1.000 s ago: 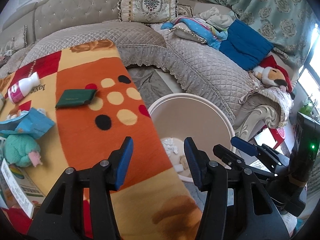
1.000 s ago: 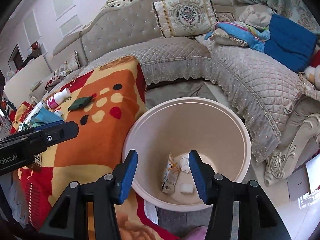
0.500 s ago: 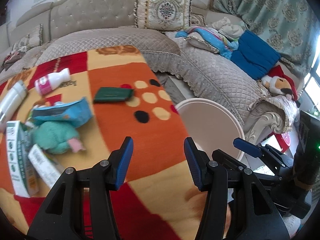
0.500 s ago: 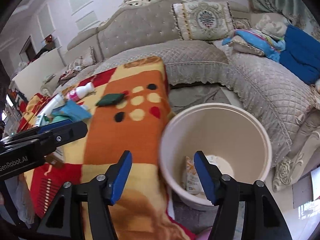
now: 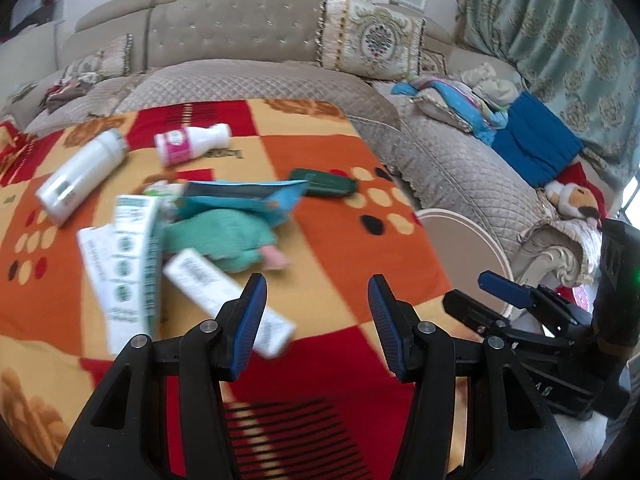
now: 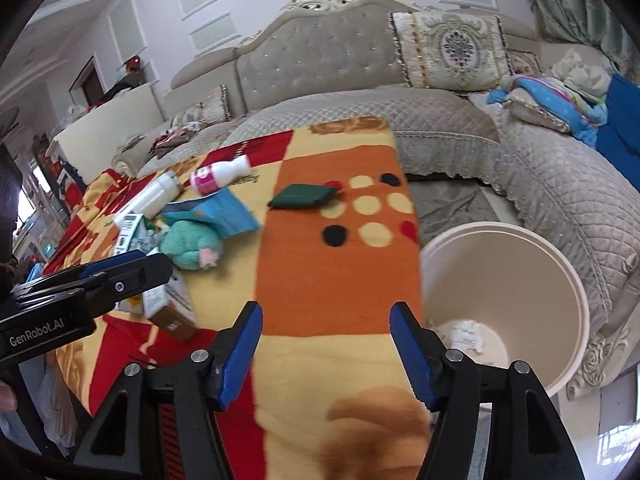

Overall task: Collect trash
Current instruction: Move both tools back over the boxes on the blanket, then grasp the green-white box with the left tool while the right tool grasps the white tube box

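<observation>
I am holding my left gripper (image 5: pixel 316 296) and right gripper (image 6: pixel 326 324) wide apart, both gripping nothing, with a white carton (image 5: pixel 228 292) lying just ahead-left of the left and the bin (image 6: pixel 520 280) sitting right of the right.

- Grey tufted sofa (image 6: pixel 320 60) with carved cream crest, set against white panelled wall (image 6: pixel 160 20).
- Quilted grey seat cover (image 5: pixel 460 168) wrapping the corner section.
- Embroidered beige cushion (image 5: pixel 368 40) propped against the backrest.
- Teal patterned curtain (image 5: pixel 560 40) at right, daylight at its edge.
- Orange, red and yellow patterned blanket (image 6: pixel 332 280) spread in front.
</observation>
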Available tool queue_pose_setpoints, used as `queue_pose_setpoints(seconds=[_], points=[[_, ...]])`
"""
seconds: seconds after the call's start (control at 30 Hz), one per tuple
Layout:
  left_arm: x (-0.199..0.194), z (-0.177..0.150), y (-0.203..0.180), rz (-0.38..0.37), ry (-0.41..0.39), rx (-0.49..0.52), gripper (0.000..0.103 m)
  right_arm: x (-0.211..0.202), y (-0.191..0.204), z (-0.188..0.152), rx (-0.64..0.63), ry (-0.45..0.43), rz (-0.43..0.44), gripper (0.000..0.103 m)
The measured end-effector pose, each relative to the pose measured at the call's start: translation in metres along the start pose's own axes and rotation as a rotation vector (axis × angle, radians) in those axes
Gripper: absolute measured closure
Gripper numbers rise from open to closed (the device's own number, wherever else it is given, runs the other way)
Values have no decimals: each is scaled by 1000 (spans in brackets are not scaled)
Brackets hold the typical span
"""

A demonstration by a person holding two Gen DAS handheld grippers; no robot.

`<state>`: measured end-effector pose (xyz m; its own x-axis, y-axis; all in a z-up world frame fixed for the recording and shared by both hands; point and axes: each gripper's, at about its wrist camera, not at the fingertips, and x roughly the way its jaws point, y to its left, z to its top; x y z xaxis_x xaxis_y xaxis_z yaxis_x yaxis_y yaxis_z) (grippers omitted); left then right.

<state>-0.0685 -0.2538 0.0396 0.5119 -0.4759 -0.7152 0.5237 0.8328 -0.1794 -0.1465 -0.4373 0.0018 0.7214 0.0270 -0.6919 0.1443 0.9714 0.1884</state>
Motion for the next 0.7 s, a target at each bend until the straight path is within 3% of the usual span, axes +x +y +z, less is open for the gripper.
queue_pose_setpoints(seconds=[0.17, 0.4, 0.7], points=[[-16, -6, 40, 21, -4, -44, 47, 2, 23, 3, -42, 6, 28, 33], [-25, -16, 92, 54, 16, -89, 46, 17, 60, 4, -105, 49, 127, 33], [-33, -16, 141, 102, 17, -173, 46, 76, 118, 9, -234, 159, 220, 33]])
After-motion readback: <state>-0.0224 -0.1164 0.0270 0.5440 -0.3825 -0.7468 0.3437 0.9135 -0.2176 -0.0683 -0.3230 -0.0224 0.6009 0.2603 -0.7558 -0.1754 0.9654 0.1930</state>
